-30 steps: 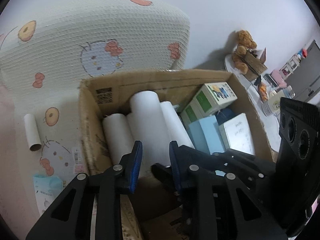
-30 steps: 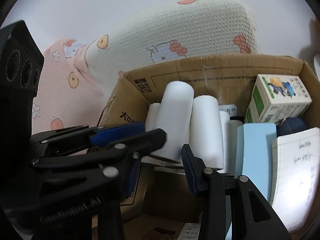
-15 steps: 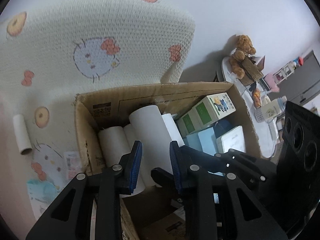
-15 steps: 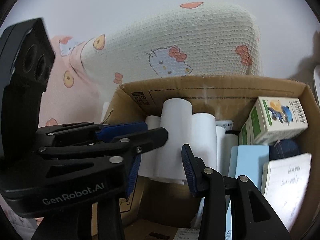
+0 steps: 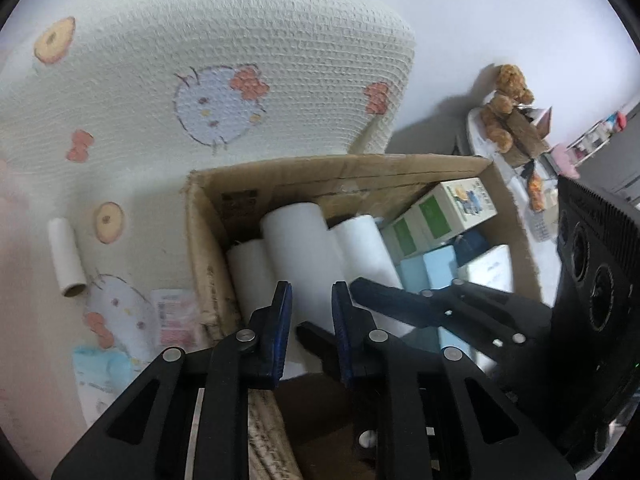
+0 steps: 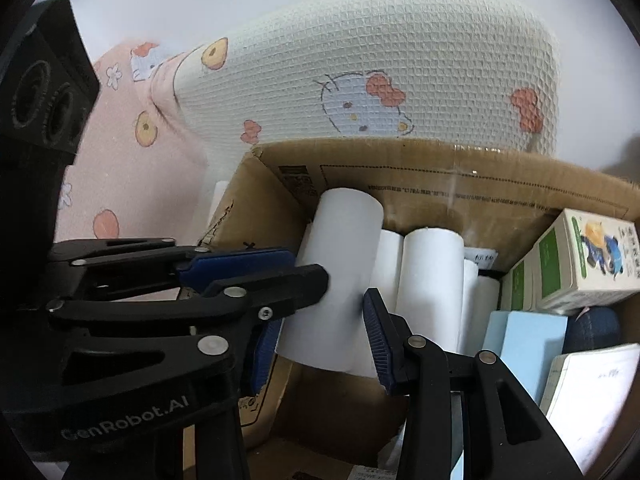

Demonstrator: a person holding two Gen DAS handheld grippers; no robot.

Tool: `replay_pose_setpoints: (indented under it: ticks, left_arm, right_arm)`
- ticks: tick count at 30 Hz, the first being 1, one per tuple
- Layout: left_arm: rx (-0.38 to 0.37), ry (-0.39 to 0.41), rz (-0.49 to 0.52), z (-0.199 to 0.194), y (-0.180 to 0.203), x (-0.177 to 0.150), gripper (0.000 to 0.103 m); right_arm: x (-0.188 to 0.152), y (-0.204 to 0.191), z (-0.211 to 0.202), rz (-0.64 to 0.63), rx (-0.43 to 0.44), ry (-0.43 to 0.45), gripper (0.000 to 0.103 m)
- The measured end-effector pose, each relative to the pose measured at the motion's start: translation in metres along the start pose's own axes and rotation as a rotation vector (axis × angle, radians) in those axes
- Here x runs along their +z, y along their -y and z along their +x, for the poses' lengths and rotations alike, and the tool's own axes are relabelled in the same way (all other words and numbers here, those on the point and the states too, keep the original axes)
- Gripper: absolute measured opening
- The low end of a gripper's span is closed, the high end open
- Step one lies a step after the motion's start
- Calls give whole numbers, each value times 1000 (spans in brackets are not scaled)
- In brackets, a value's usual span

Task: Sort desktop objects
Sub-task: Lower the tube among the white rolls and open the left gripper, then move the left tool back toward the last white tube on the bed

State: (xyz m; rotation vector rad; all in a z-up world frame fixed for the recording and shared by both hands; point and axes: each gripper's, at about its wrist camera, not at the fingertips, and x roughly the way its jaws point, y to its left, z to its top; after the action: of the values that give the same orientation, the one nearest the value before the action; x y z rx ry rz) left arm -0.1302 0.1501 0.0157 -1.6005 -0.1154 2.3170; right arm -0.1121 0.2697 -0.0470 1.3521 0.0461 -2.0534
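A tall white paper roll (image 6: 344,248) stands tilted at the left end of an open cardboard box (image 6: 440,156), higher than the rolls beside it. My right gripper (image 6: 320,344) is shut on its lower part, one blue pad on each side. My left gripper (image 6: 308,266) comes in from the left with its tips against the roll's side. Its jaws are closing, a narrow gap still shows, and nothing is between them. In the left wrist view the same roll (image 5: 296,248) shows beyond the left gripper (image 5: 310,320), and the right gripper's black fingers (image 5: 400,300) reach in from the right.
The box also holds other white rolls (image 6: 432,280), a green-and-white carton (image 6: 580,260), a pale blue box (image 6: 532,340) and a notebook (image 6: 592,392). A cat-print pillow (image 5: 220,80) lies behind it. An empty cardboard tube (image 5: 66,256) lies to the left. A teddy bear (image 5: 508,100) sits far right.
My left gripper's jaws have narrowed and its tips now lie against the roll. The right gripper has shifted a little sideways, still gripping the roll.
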Motion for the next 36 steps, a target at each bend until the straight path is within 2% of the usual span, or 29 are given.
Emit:
replay_pose_setpoints:
  ticks: [3,6,8,11,13,17,21,29,36]
  left_arm:
    - [-1,14,6,-2,-1,2,23]
    - [-67,41,0,-8,-5,3,23]
    - [-69,98,12,-18,-4,3,26]
    - [-98,170,32,-32,-5,1,35]
    - [-132,206,35,-40,-8,0,37]
    - [-172,272,-13,-55,-25,-2,38]
    - [-188,311,-75,-65,-49,-4,38]
    - [-144,388,-157,-77,-97,-25,37]
    - [-29,478,-185,-88,-134,-59,37]
  right_arm:
    - [0,3,-2,17,8,-2,38]
    - [0,6,-10,50,17,9,38]
    - [0,6,-20,72,11,26,38]
    - [-2,0,-45,70,-47,78,38]
    - [-1,-5,-55,72,-79,112,38]
    - [2,-17,-72,59,-145,169,39]
    - [8,-29,-67,38,-195,167,39]
    - [15,-58,-52,-13,-194,138,39]
    - [21,-97,-37,-69,-161,143,39]
